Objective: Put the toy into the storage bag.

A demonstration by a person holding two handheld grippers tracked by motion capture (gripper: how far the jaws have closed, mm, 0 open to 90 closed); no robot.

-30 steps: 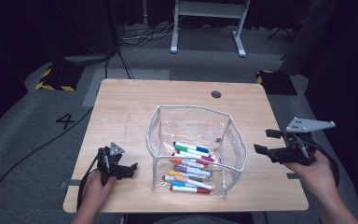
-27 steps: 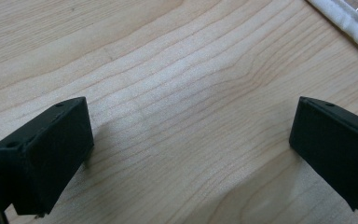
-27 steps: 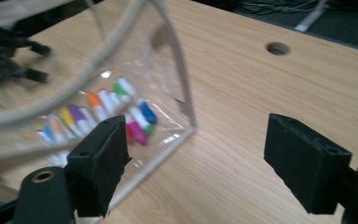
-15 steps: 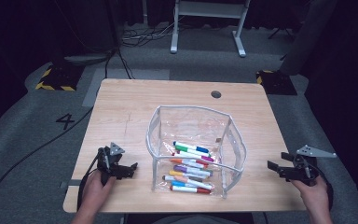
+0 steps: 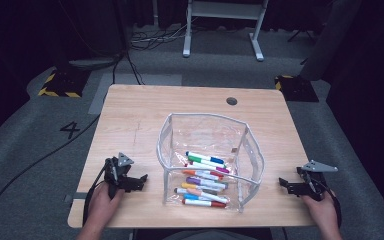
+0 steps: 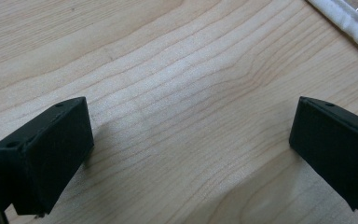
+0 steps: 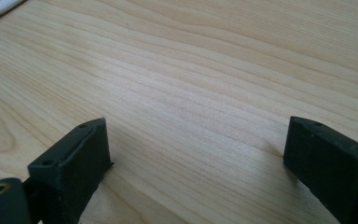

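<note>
Clear bin (image 5: 250, 150) mid-table (image 5: 130, 115), sides free

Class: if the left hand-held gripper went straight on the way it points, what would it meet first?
Probably the clear pouch of markers; the left hand-held gripper points toward its near wall across bare table.

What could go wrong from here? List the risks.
1. The clear pouch has soft, thin walls; a claw pushing on its rim might fold it or slide it across the table.
2. The markers lie packed in layers, so the open left claw or right claw might catch several or knock them aside.
</note>
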